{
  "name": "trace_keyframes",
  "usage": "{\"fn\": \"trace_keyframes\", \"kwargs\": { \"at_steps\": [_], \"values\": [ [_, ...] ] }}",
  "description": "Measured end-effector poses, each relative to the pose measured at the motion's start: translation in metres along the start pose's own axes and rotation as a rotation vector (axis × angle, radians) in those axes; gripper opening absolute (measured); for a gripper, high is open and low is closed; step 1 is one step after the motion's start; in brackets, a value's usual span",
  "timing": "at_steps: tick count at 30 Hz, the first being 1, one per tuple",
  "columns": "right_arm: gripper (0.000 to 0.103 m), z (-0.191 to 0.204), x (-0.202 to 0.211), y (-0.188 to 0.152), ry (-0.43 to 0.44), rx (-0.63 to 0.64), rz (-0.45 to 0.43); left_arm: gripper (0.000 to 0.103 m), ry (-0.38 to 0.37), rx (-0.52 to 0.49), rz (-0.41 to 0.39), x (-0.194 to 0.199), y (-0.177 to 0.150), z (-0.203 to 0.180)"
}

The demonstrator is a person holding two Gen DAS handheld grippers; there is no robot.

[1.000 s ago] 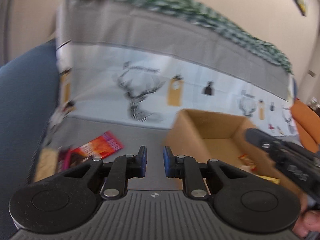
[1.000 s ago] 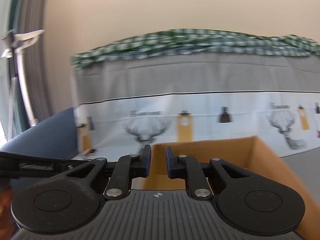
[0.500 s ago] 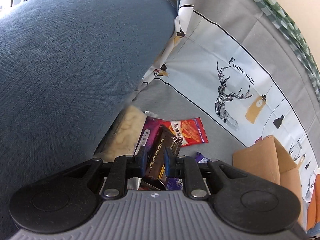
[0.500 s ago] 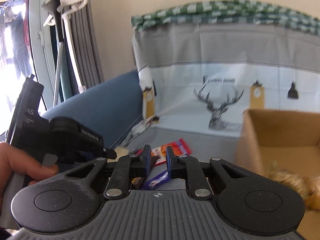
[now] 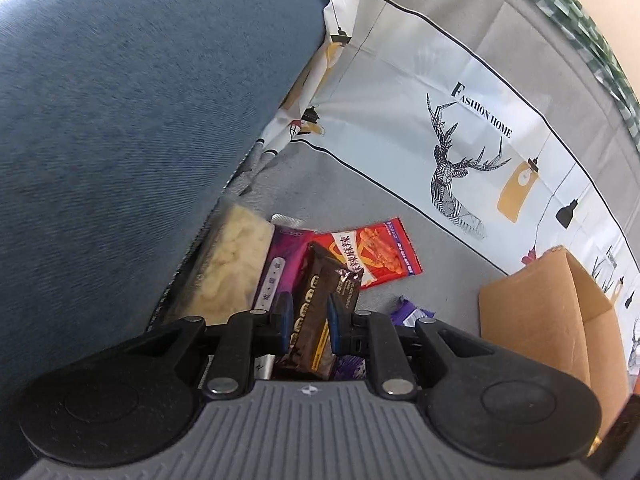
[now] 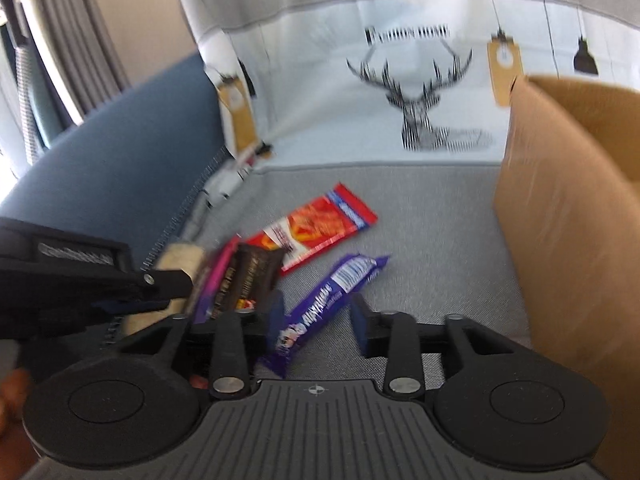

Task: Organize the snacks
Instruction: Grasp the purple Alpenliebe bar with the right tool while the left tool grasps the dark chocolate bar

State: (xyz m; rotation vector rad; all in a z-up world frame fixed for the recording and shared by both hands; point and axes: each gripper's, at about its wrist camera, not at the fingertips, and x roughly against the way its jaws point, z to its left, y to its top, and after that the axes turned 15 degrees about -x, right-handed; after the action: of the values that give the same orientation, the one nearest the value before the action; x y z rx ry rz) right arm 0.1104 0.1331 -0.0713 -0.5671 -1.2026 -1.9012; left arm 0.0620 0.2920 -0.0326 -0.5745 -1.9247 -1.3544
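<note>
Several snacks lie in a pile on the grey sofa seat beside the blue armrest. My left gripper (image 5: 306, 316) hovers over a brown chocolate bar (image 5: 324, 292), which shows through the narrow gap between its fingers; the jaws are shut and grip nothing. The right wrist view shows the left gripper (image 6: 172, 286) low at the left, next to the same brown bar (image 6: 248, 276). My right gripper (image 6: 318, 316) is opening its jaws around a purple wafer bar (image 6: 332, 296) lying on the seat; the pads do not touch it. A red packet (image 6: 320, 226) lies just beyond.
An open cardboard box (image 6: 560, 220) stands on the seat to the right of the pile. A clear bag of pale snacks (image 5: 232, 256) and a magenta pack (image 5: 280, 264) lie against the blue armrest (image 5: 120, 120). A deer-print cover (image 5: 452, 168) hangs over the backrest.
Both views swung down and left, from the backrest and box to the snack pile. The right jaws have spread apart. The left gripper has come closer to the brown bar.
</note>
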Motion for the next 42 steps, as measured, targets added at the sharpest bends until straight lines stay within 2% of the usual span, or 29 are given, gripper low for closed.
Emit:
{"fn": "trace_keyframes", "kwargs": {
  "at_steps": [3, 7, 9, 11, 13, 18, 22, 26, 28, 29, 30, 31, 36, 39, 42],
  "values": [
    [0.049, 0.006, -0.014, -0.003, -0.003, 0.043, 0.015, 0.020, -0.007, 0.007, 0.002, -0.006, 0.003, -0.002],
    [0.048, 0.008, -0.030, -0.005, -0.053, 0.067, 0.041, 0.022, -0.005, -0.006, 0.011, -0.012, 0.005, -0.004],
    [0.048, 0.009, -0.030, -0.005, -0.057, 0.077, 0.033, 0.039, -0.001, -0.014, 0.017, -0.015, 0.007, -0.005],
    [0.041, 0.010, -0.028, -0.007, -0.073, 0.109, 0.021, 0.044, -0.001, -0.021, 0.021, -0.019, 0.008, -0.007],
    [0.021, 0.008, -0.027, -0.007, -0.112, 0.120, 0.004, 0.050, -0.004, -0.033, 0.028, -0.023, 0.008, -0.010],
    [0.017, -0.007, -0.019, -0.004, -0.151, 0.085, -0.014, 0.074, 0.022, -0.128, 0.061, -0.036, 0.008, -0.030],
    [0.017, -0.015, -0.009, -0.004, -0.157, 0.075, -0.010, 0.078, 0.128, -0.304, 0.106, -0.050, 0.003, -0.055],
    [0.018, -0.019, 0.005, -0.008, -0.144, 0.101, 0.006, 0.078, 0.215, -0.474, 0.154, -0.063, -0.005, -0.074],
    [0.018, -0.021, 0.016, -0.010, -0.103, 0.093, 0.031, 0.064, 0.248, -0.537, 0.156, -0.064, -0.010, -0.079],
    [0.018, -0.020, 0.022, -0.012, -0.086, 0.108, 0.039, 0.051, 0.253, -0.545, 0.146, -0.063, -0.010, -0.080],
    [0.018, -0.018, 0.027, -0.016, -0.073, 0.125, 0.044, 0.045, 0.255, -0.541, 0.139, -0.061, -0.009, -0.079],
    [0.018, -0.016, 0.034, -0.020, -0.056, 0.144, 0.051, 0.043, 0.249, -0.529, 0.136, -0.059, -0.009, -0.078],
    [0.018, -0.012, 0.065, -0.039, 0.003, 0.206, 0.070, 0.042, 0.195, -0.447, 0.120, -0.041, -0.005, -0.071],
    [0.018, -0.015, 0.081, -0.051, 0.019, 0.219, 0.093, 0.042, 0.108, -0.353, 0.106, -0.023, -0.003, -0.065],
    [0.018, -0.018, 0.096, -0.063, 0.055, 0.238, 0.097, 0.042, -0.006, -0.244, 0.148, -0.008, -0.012, -0.058]
  ]
}}
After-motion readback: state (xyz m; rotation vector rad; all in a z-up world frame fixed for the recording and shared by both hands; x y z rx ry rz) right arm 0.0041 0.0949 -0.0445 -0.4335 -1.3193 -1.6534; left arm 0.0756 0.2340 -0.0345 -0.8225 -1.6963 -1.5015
